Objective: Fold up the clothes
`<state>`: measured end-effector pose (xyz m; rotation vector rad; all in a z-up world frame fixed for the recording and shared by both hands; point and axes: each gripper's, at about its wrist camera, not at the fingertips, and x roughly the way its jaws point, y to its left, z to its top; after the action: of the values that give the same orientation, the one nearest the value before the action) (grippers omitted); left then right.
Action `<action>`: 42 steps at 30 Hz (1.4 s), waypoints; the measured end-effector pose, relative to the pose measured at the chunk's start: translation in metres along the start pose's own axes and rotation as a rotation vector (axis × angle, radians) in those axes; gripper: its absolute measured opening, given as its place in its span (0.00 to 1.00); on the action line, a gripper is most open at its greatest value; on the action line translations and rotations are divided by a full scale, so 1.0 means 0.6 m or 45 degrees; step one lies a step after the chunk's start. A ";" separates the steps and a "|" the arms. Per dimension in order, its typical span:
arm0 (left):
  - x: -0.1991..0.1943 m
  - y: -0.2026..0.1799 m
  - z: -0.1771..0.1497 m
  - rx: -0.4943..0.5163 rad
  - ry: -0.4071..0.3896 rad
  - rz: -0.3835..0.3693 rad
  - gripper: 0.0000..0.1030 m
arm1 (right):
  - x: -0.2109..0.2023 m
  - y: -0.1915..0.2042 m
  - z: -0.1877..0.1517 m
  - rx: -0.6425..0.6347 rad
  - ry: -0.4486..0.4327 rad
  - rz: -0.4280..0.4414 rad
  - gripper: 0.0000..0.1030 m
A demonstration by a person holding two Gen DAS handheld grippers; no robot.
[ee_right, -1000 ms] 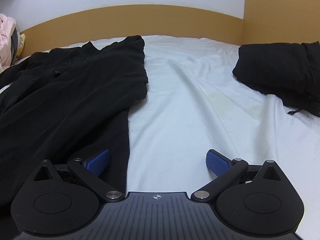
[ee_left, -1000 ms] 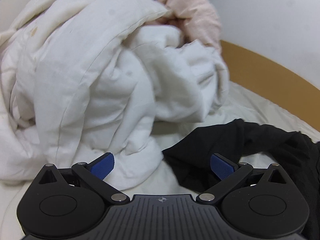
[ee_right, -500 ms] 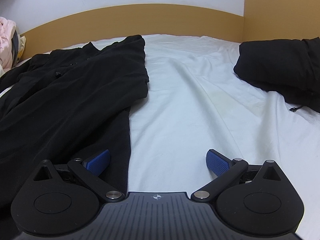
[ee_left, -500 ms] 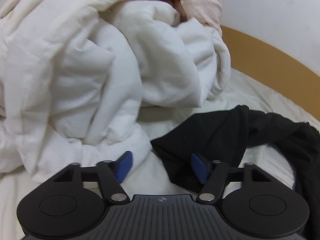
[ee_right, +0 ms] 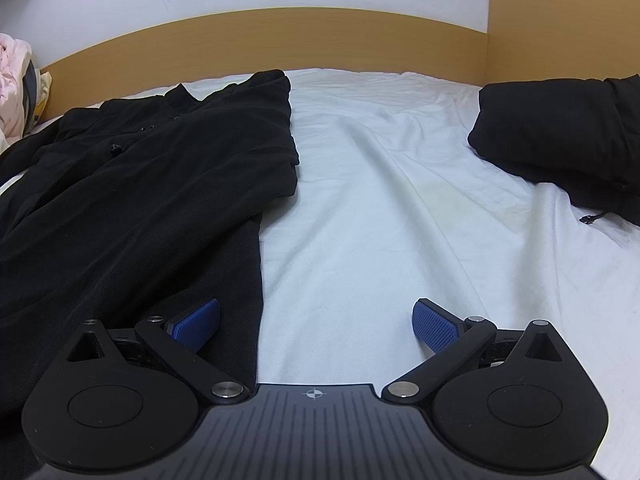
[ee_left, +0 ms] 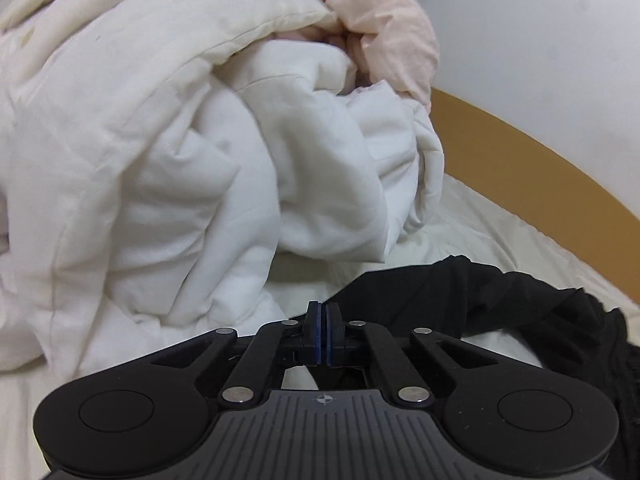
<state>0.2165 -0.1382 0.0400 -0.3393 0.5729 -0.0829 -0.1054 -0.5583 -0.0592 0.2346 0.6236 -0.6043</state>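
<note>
A black garment (ee_right: 140, 184) lies spread over the left half of the white bed sheet (ee_right: 380, 220). In the left wrist view one end of it, a black sleeve (ee_left: 500, 292), trails in from the right. My left gripper (ee_left: 322, 320) is closing its jaws on the sleeve's tip, with the blue pads all but together and the black cloth's edge pinched between them. My right gripper (ee_right: 316, 324) stands open low over the bed. Its left pad hangs above the garment's right edge, its right pad above bare sheet, and nothing is gripped.
A bulky white duvet (ee_left: 160, 140) is heaped to the left, with a pale pink cloth (ee_left: 392, 32) on top. A folded black garment (ee_right: 560, 128) rests at the far right of the bed. A wooden headboard (ee_right: 280, 40) runs along the back.
The left gripper's jaws went from wide open to shut on the black sleeve's tip, and the view shifted a little. The right gripper and its view did not change.
</note>
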 end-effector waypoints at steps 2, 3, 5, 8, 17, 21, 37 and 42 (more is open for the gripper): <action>-0.013 0.007 0.001 -0.070 -0.001 -0.022 0.11 | -0.002 0.000 -0.001 0.003 -0.001 0.000 1.00; -0.014 0.005 -0.001 -0.084 0.009 -0.023 0.12 | -0.002 0.000 -0.002 0.003 -0.001 -0.001 1.00; -0.015 -0.009 -0.010 -0.065 0.017 -0.022 0.12 | -0.003 0.001 -0.002 0.004 -0.001 -0.003 1.00; -0.006 -0.034 -0.021 -0.053 0.032 -0.022 0.13 | -0.004 0.002 -0.003 0.006 -0.002 -0.006 1.00; 0.042 -0.052 -0.058 -0.173 0.039 0.067 0.54 | -0.006 0.003 -0.004 0.010 0.000 0.001 1.00; 0.060 -0.039 -0.057 -0.309 -0.021 0.082 0.59 | -0.007 0.004 -0.004 0.007 0.000 -0.004 1.00; -0.089 -0.029 0.063 -0.064 -0.226 -0.048 0.05 | -0.012 0.003 -0.008 0.010 0.001 0.008 1.00; -0.159 -0.010 0.118 -0.097 -0.299 -0.071 0.04 | -0.013 0.003 -0.008 0.010 0.002 0.008 1.00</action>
<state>0.1750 -0.1068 0.1473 -0.4330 0.3344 -0.0741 -0.1114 -0.5514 -0.0581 0.2440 0.6217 -0.6010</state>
